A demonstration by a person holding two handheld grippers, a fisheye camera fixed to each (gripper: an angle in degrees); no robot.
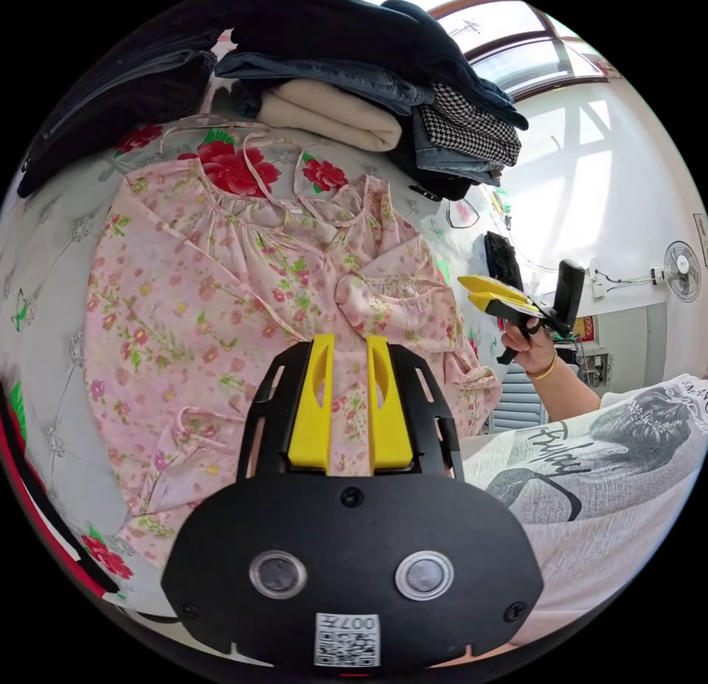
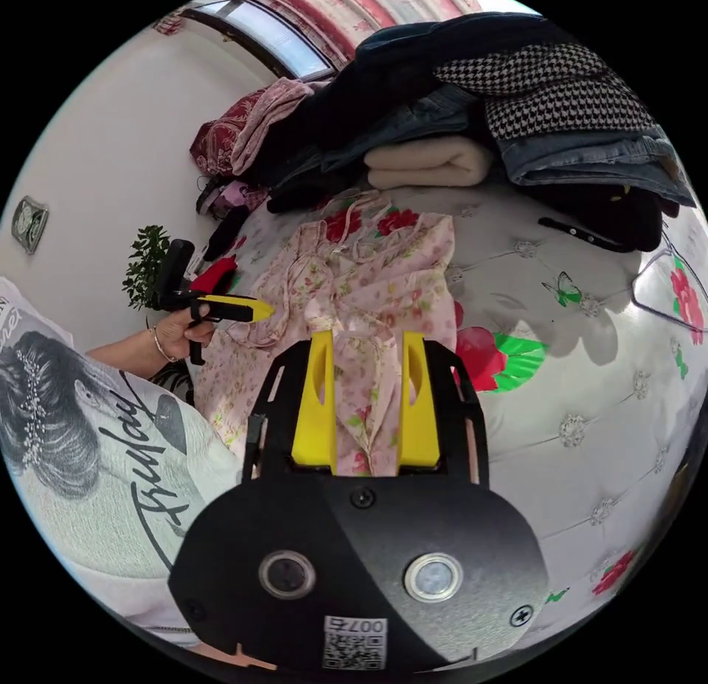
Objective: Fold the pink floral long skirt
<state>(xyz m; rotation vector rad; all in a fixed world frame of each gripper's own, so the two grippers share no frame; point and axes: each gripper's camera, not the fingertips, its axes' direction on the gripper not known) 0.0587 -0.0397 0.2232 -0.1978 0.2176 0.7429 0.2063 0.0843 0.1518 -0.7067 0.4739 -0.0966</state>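
white quilted bedding [image 1: 51, 330] printed with red flowers and green butterflies covers the bed, and daylight comes through a window [image 1: 546, 50] above it. at the far side of the bed sits a pile of folded clothes [image 1: 383, 72]: dark garments, jeans, a cream piece and a houndstooth piece.

the pink floral long skirt [image 1: 221, 286] lies spread on the bedding, partly folded over itself, its thin straps trailing toward the pile. in the right gripper view the same skirt [image 2: 369, 293] lies between the person's body and the bare bedding [image 2: 590, 360].

the left gripper [image 1: 348, 345] hovers above the skirt with its yellow jaws apart and nothing between them. the right gripper [image 2: 365, 345] also has its jaws apart over the skirt, gripping nothing. each gripper appears in the other's view, held in a hand [image 1: 535, 349] beside the bed edge. the person wears a light printed t-shirt [image 1: 590, 477].
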